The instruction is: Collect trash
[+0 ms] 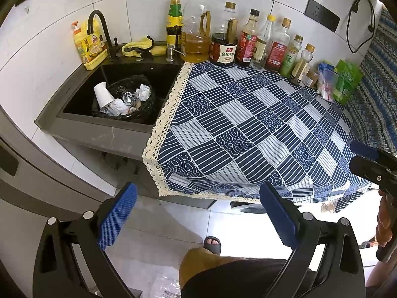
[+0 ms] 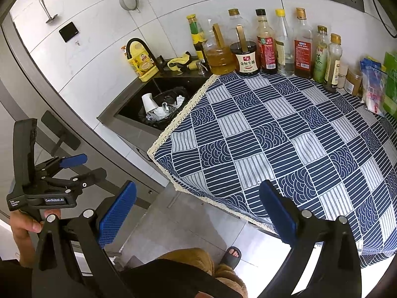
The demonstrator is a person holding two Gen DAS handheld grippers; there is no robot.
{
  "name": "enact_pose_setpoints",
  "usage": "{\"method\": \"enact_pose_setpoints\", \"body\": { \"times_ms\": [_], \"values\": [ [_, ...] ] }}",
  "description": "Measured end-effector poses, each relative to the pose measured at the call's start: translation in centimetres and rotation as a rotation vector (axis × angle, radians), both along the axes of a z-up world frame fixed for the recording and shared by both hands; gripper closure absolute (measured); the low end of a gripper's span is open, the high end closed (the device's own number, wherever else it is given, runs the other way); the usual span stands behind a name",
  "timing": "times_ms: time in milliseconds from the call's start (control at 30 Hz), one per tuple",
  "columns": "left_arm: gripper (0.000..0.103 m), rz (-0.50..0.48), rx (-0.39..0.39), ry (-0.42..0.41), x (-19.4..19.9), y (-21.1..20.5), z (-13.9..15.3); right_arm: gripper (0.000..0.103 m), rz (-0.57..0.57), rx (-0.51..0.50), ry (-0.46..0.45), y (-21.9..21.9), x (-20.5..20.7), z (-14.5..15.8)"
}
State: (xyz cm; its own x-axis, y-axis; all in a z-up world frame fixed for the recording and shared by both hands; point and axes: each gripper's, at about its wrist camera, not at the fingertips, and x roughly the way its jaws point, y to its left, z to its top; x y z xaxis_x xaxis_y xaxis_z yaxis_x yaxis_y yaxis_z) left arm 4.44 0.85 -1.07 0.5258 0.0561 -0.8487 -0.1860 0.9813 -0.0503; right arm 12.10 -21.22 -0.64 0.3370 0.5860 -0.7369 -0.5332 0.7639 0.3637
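A black trash bag (image 1: 146,114) sits in the dark sink (image 1: 82,104) at the left. It holds a white paper cup (image 1: 103,96), crumpled white paper (image 1: 144,92) and foil scraps. The bag also shows in the right wrist view (image 2: 173,93) with the cup (image 2: 148,102). My left gripper (image 1: 198,213) is open and empty, held off the counter's front edge above the floor. My right gripper (image 2: 198,213) is open and empty, near the front corner of the blue patterned cloth (image 2: 285,134). The left gripper also shows in the right wrist view (image 2: 82,166), open.
A row of oil and sauce bottles (image 1: 223,42) lines the back wall. Packets (image 1: 347,82) lie at the far right. A black faucet (image 1: 99,24), yellow soap bottle (image 1: 86,47) and yellow rag (image 1: 139,47) stand behind the sink. The patterned cloth (image 1: 248,129) covers the counter.
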Motion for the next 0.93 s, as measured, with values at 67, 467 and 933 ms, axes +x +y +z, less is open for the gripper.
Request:
{"method": "enact_pose_setpoints", "body": {
  "times_ms": [67, 467, 933],
  "values": [
    [0.007, 0.000, 0.004, 0.002, 0.07, 0.01, -0.01, 0.005, -0.002, 0.000, 0.000, -0.18, 0.05, 0.01],
    [0.007, 0.013, 0.016, -0.005, 0.29, -0.86, 0.07, 0.005, -0.005, 0.003, 0.005, -0.43, 0.23, -0.04],
    [0.007, 0.018, 0.004, -0.004, 0.80, -0.50, 0.10, 0.005, 0.000, 0.007, 0.023, -0.16, 0.92, -0.40]
  ]
}}
